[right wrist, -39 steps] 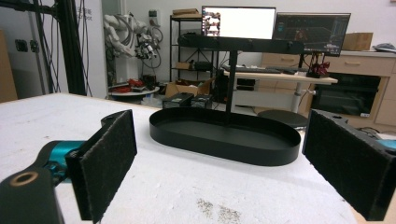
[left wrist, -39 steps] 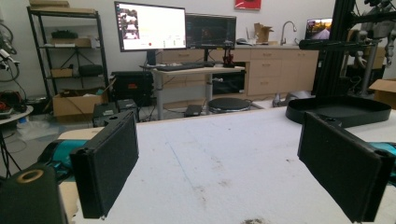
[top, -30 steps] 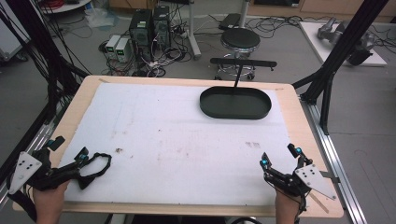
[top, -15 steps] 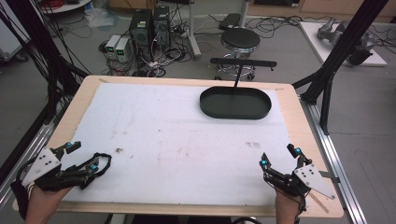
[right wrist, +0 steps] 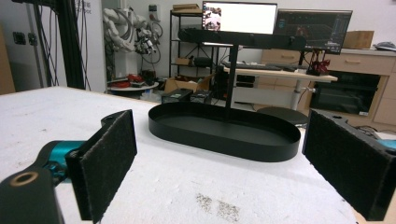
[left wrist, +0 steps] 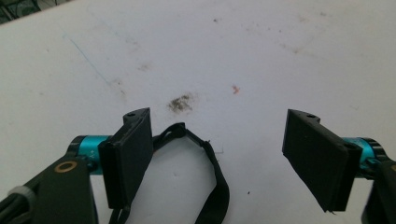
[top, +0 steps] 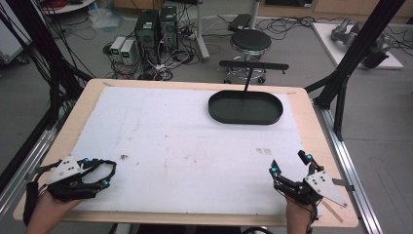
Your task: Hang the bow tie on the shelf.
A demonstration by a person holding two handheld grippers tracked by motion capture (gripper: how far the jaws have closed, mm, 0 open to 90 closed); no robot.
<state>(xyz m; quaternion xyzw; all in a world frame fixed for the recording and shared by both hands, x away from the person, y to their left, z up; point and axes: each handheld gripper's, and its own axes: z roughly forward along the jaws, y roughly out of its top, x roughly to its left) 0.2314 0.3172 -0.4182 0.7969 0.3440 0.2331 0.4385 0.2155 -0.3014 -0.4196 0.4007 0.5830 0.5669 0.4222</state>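
Black strap loop flat on white table top, between left tongs' jaws

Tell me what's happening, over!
Left tool open, jaws just been closing, black strap lying between them. Right tool open, nothing held. Tray far across the table. Nothing in the way.

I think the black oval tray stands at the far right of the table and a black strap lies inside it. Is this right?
Not quite. The black oval tray is at the far right, but it is empty, as the right gripper view shows. The black strap lies on the white table surface between the left gripper's jaws.
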